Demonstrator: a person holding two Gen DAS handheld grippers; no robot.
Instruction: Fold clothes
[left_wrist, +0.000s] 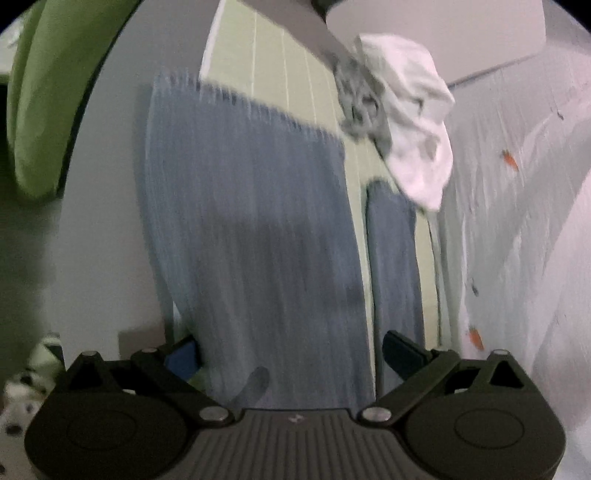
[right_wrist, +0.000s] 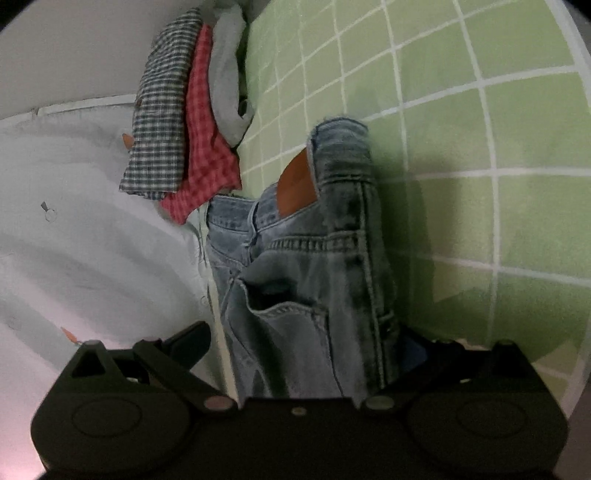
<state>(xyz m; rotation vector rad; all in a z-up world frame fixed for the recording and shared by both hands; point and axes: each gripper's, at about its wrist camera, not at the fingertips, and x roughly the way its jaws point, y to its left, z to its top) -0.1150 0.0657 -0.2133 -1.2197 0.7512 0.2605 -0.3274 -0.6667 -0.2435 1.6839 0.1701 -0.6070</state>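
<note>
A pair of light blue jeans lies on a green grid-patterned mat. In the left wrist view the jeans' legs (left_wrist: 251, 221) stretch away from my left gripper (left_wrist: 291, 356), whose jaws stand wide apart with the denim running between them. In the right wrist view the jeans' waistband, pocket and brown leather patch (right_wrist: 317, 258) run up from my right gripper (right_wrist: 306, 343), whose jaws also stand apart around the denim. Neither gripper visibly pinches the cloth.
A white garment and a grey knit piece (left_wrist: 410, 122) lie at the far end of the mat (left_wrist: 266, 62). Folded checked, red and grey clothes (right_wrist: 192, 110) are stacked beside the mat (right_wrist: 480, 147). A white carrot-print sheet (right_wrist: 74, 221) lies alongside. A green cushion (left_wrist: 40, 92) shows at left.
</note>
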